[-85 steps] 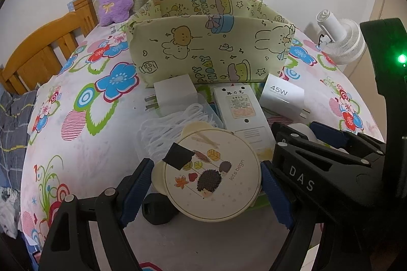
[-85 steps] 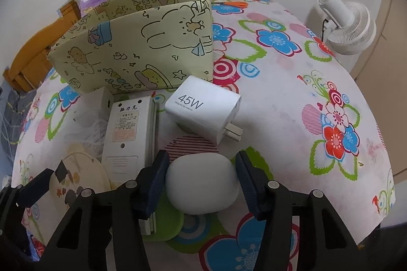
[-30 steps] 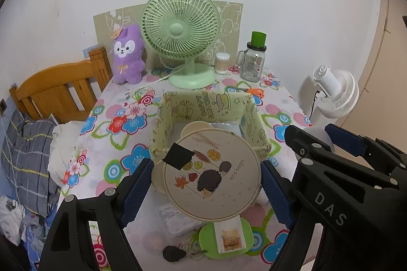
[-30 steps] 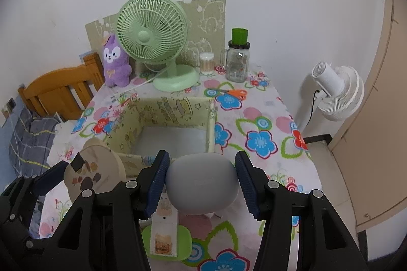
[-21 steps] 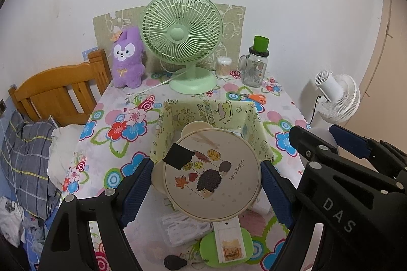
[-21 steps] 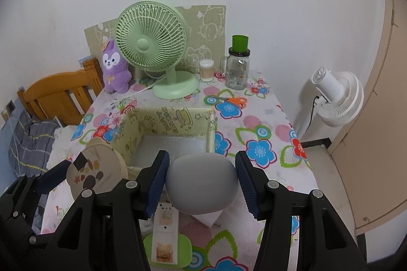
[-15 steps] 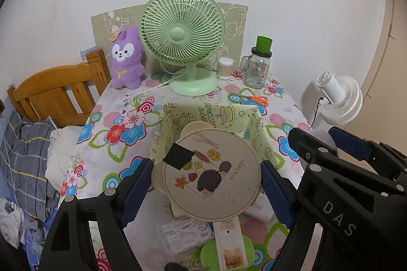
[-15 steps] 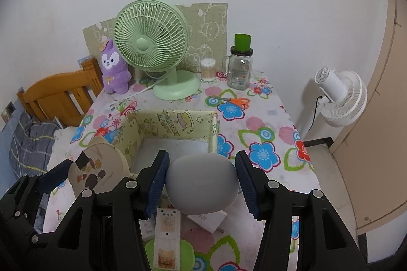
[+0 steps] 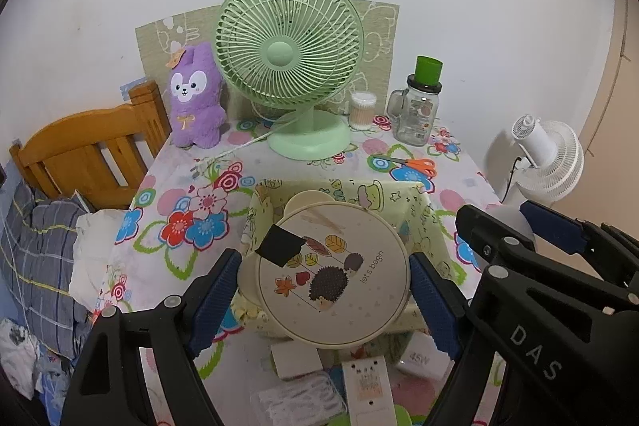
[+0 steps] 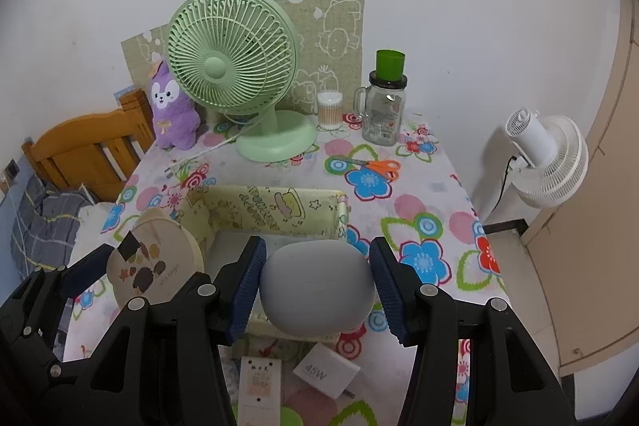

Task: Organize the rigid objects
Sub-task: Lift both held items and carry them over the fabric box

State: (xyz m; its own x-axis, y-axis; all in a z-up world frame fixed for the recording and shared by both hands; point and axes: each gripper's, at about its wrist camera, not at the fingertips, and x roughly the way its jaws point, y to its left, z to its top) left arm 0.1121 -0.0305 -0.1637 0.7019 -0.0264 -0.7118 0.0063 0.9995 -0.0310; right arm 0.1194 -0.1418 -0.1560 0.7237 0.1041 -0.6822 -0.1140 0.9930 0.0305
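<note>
My left gripper (image 9: 323,290) is shut on a round cream case with a hedgehog picture (image 9: 333,272), held high over the yellow cartoon fabric box (image 9: 417,210). My right gripper (image 10: 317,288) is shut on a rounded white case (image 10: 317,292), held above the same box (image 10: 263,212), near its front right part. The round case also shows at left in the right wrist view (image 10: 153,266). On the table below lie a white 45W charger (image 10: 325,374), a white remote-like unit (image 10: 259,386), a white plug block (image 9: 295,362) and a bagged white cable (image 9: 299,404).
A green desk fan (image 9: 289,66), a purple plush (image 9: 195,98), a cotton-swab tub (image 9: 362,110), a glass jar with green lid (image 9: 417,110) and orange scissors (image 9: 413,164) stand behind the box. A white floor fan (image 9: 547,158) is right of the table, a wooden bed frame (image 9: 84,154) left.
Both grippers rose from the table with their cases and have moved forward; the box now lies right under them. The chargers stay on the table below.
</note>
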